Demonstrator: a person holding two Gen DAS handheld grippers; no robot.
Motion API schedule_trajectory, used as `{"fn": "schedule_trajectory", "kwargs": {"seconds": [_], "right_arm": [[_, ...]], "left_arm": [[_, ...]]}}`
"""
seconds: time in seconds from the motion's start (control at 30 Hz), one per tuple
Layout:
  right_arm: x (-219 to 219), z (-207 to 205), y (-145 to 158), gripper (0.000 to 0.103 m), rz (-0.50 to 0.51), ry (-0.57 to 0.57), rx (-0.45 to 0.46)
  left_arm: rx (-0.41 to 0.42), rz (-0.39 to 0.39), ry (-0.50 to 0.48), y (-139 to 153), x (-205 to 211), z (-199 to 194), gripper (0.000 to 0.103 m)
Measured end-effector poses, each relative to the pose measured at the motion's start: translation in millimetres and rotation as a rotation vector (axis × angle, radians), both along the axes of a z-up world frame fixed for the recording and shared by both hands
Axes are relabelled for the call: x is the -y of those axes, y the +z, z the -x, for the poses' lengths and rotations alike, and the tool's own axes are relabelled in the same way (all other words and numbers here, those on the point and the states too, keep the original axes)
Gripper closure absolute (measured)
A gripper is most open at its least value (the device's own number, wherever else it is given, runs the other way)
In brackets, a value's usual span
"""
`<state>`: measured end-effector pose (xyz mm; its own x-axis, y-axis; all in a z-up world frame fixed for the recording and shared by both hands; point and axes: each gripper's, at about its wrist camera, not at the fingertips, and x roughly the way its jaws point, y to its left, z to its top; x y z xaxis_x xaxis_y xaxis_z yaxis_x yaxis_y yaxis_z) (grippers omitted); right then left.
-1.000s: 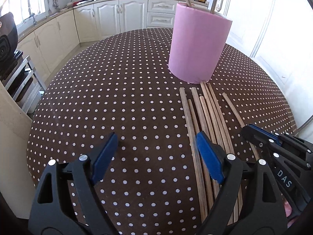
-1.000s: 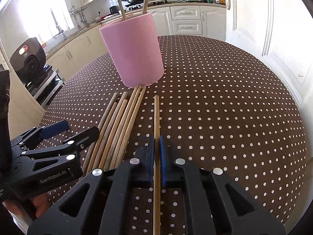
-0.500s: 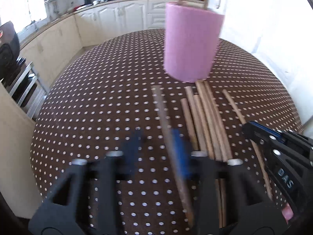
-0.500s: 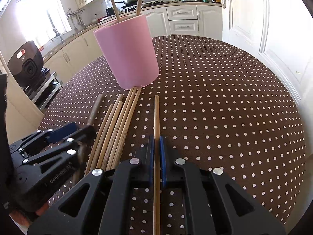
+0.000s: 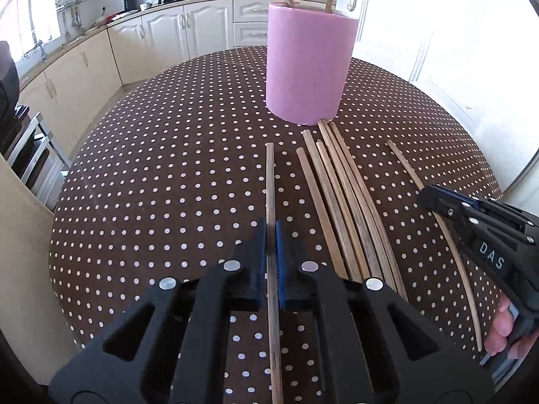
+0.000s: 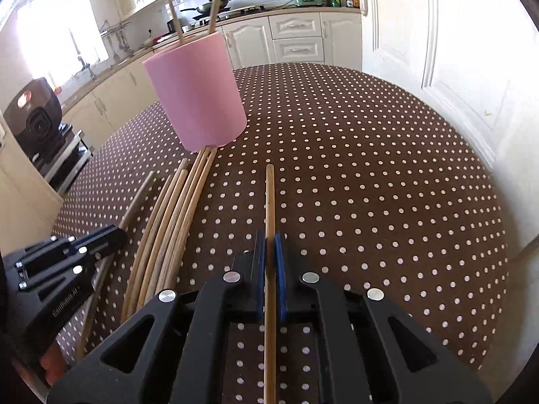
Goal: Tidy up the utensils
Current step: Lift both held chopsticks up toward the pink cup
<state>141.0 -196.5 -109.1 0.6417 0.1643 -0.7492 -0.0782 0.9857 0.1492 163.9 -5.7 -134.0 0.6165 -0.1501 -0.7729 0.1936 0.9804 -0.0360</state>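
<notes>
A pink cylindrical holder (image 5: pixel 307 64) stands on the dotted brown table with two chopsticks in it; it also shows in the right wrist view (image 6: pixel 197 92). My left gripper (image 5: pixel 270 235) is shut on a wooden chopstick (image 5: pixel 270 181), held apart from the pile. My right gripper (image 6: pixel 270 245) is shut on another chopstick (image 6: pixel 270 202). Several loose chopsticks (image 5: pixel 340 195) lie side by side below the holder, also in the right wrist view (image 6: pixel 171 215). The right gripper also shows at the right of the left wrist view (image 5: pixel 434 198).
The round table (image 5: pixel 161 175) has a dark brown cloth with white dots; its edge curves close on the left and right. Cream kitchen cabinets (image 5: pixel 161 37) and a white door (image 6: pixel 448 50) stand behind. A black appliance (image 6: pixel 33 118) sits on a rack at left.
My left gripper has shut on a chopstick from the left side of the pile and drawn it leftward, clear of the others. The right gripper keeps its chopstick and has lifted slightly.
</notes>
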Motion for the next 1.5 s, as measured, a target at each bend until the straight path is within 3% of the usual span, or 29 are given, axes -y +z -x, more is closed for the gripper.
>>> {"fn": "schedule_trajectory", "kwargs": {"seconds": [0.13,0.23,0.27,0.3,0.37,0.47,0.57,0.93,1.5], "right_arm": [[3.2,-3.0,-0.7,0.097,-0.016,0.001,-0.009],[1.0,-7.1,-0.3,0.094,0.008,0.012,-0.005],[-0.5,-8.9,-0.2,0.088,0.009,0.024,-0.007],[-2.2,-10.7,0.7,0.083,0.002,0.042,-0.008],[-5.3,-13.0,0.7,0.083,0.007,0.051,-0.01],[-9.0,-12.8,0.3,0.089,0.039,0.051,-0.01],[-10.5,-13.4,-0.8,0.098,0.046,0.029,-0.01],[1.0,-4.5,7.9,0.098,0.01,0.007,0.032],[10.4,-0.6,51.2,0.098,-0.094,-0.001,0.207]], "left_arm": [[0.006,-0.034,0.01,0.6,1.1,0.1,0.091],[0.01,-0.055,0.045,0.4,3.0,-4.7,0.064],[0.007,-0.058,0.065,-0.6,2.1,-8.4,0.048],[0.006,-0.047,0.071,-1.4,0.3,-12.8,0.048],[0.001,-0.022,0.071,-1.4,-3.2,-17.1,0.051],[0.012,-0.012,0.061,-0.1,-5.0,-15.7,0.08],[0.011,-0.002,0.065,0.7,-9.0,-17.0,0.093],[0.026,0.056,0.119,3.7,-28.1,-18.4,0.097],[0.167,0.119,0.115,46.1,-35.6,-7.7,0.097]]}}
